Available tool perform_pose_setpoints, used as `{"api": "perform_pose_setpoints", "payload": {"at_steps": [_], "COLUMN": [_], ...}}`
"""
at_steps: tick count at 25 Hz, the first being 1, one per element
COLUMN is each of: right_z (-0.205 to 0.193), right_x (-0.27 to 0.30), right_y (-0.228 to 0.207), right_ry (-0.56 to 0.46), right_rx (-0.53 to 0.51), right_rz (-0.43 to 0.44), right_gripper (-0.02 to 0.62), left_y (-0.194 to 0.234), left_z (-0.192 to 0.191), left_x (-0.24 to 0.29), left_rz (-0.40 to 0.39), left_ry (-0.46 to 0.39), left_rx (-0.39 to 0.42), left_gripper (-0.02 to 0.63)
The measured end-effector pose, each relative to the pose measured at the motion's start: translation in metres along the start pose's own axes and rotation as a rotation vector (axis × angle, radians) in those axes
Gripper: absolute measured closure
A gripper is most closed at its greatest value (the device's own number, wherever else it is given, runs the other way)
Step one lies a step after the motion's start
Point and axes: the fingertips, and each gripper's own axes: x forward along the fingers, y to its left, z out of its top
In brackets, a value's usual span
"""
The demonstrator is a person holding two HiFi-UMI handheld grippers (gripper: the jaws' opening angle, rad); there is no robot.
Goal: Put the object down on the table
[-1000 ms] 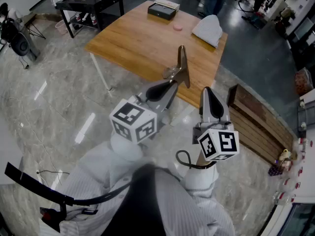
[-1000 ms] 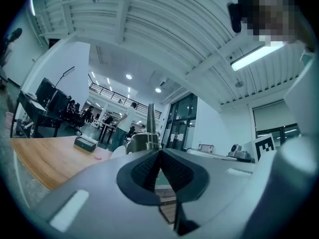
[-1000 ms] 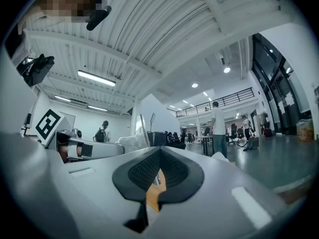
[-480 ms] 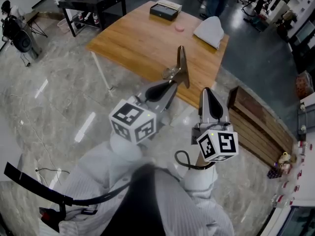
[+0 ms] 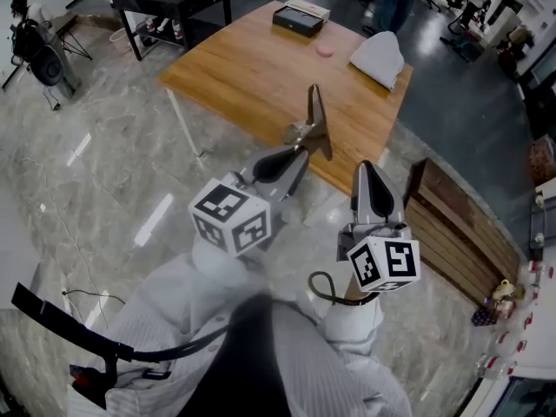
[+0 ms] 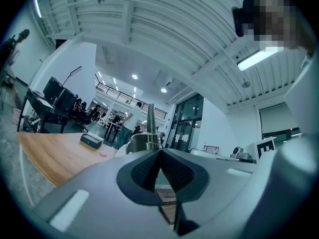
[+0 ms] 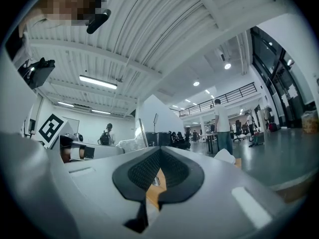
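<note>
My left gripper has its jaws clenched on the base of a slim metal tool, held upright in the air by the near edge of the wooden table; my right gripper is closed on nothing; the tool is not yet set down, I judge; next I should reach farther over the table, lower it, then release.

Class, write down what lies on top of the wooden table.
A dark box, a small pink thing and a white cloth lie on the wooden table. The left claw and its metal tool hide part of the near edge.
</note>
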Motion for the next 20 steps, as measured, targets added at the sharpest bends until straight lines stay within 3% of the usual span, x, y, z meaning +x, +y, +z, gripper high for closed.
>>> {"api": "perform_pose_setpoints", "payload": {"at_steps": [9,20], "right_z": [-0.03,-0.063], "right_x": [0.064,0.23], "right_y": [-0.028,-0.095], "right_ry": [0.055,0.103], "right_rx": [0.038,0.078], "right_rz": [0.005,-0.118], "right_gripper": [0.581,0.581], "left_y": [0.062,0.194], "left_z": [-0.008,-0.019], "left_x": [0.045,0.179], "left_rz": [0.025,-0.078], "left_ry": [0.03,0.178], "left_rx": [-0.08,-0.167], "left_gripper": [0.597,0.597]}}
